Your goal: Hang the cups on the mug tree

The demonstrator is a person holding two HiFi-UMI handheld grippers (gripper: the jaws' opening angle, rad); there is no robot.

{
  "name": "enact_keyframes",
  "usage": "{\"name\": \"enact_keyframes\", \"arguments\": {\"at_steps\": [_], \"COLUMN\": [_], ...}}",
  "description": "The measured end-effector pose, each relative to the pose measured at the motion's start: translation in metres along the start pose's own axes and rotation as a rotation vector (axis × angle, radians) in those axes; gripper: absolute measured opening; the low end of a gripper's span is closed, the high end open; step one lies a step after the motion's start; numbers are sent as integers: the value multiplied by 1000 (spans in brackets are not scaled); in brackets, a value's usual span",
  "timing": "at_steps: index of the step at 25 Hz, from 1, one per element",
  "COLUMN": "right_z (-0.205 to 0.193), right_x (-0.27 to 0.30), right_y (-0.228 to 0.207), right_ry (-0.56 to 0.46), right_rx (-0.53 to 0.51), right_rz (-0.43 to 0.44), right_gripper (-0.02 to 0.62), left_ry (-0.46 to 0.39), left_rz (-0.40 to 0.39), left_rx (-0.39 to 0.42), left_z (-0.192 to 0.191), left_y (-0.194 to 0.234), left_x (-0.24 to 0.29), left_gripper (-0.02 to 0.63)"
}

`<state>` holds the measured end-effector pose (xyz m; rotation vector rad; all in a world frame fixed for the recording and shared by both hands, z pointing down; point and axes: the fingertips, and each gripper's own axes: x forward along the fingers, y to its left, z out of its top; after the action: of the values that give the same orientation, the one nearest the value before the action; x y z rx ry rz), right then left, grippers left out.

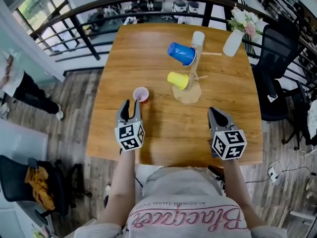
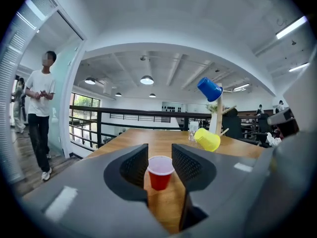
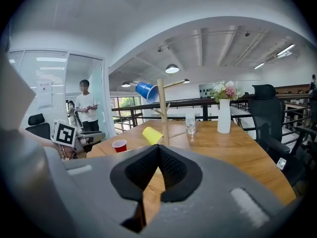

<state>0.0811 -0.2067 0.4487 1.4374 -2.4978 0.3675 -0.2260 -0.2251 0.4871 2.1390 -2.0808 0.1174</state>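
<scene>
On the table [image 1: 163,138], upright red cup [image 1: 141,94] (white-lined, perhaps plastic).

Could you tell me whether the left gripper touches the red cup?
Cannot tell: the left gripper view shows the red cup just at the left gripper's tips, without plain gap or contact.

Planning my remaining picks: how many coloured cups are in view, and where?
3. The blue cup hangs high on the mug tree, the yellow cup lower down on it, and the red cup stands upright on the table, left of the tree. None seems hidden.
</scene>
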Motion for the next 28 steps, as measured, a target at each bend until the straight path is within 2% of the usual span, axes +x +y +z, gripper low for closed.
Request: {"name": "enact_keyframes", "arguments": {"at_steps": [2,4,6,8,13,16,21,27,28], "right_z": [-2,-3,-6,-9,-28,-38,-45,-56,-58], "right_x": [1,2,2,2,-3,-7,-11,-12,-12], "right_y": [1,3,3,4,1,-1,0,2,4], "right_ry": [12,22,29,39,97,118,136,158,161], "right_rx": [-7,-13,-13,-10,-7,19,42,66,71], "right_rz": [-1,-3,-6,-12,-40,-63,-88,-112,-117], "right_gripper": [2,2,2,2,2,2,2,2,2], "left_ry": [27,54,89,135,245,306,313,345,345], "left_rz": [2,-5,-10,-21,-72,-75,-124,-236,-246], "left_rx": [0,10,34,67,175,182,168,206,213], "left_z": [-14,-26,-39,-54,-90,-106,-103,-107,-107], "left_y": [1,0,-1,-2,-5,1,2,-11,-11], "left_x": [3,7,14,22,48,61,82,96,96], "left_gripper": [190,265,331,370,374,373,360,277,280]}}
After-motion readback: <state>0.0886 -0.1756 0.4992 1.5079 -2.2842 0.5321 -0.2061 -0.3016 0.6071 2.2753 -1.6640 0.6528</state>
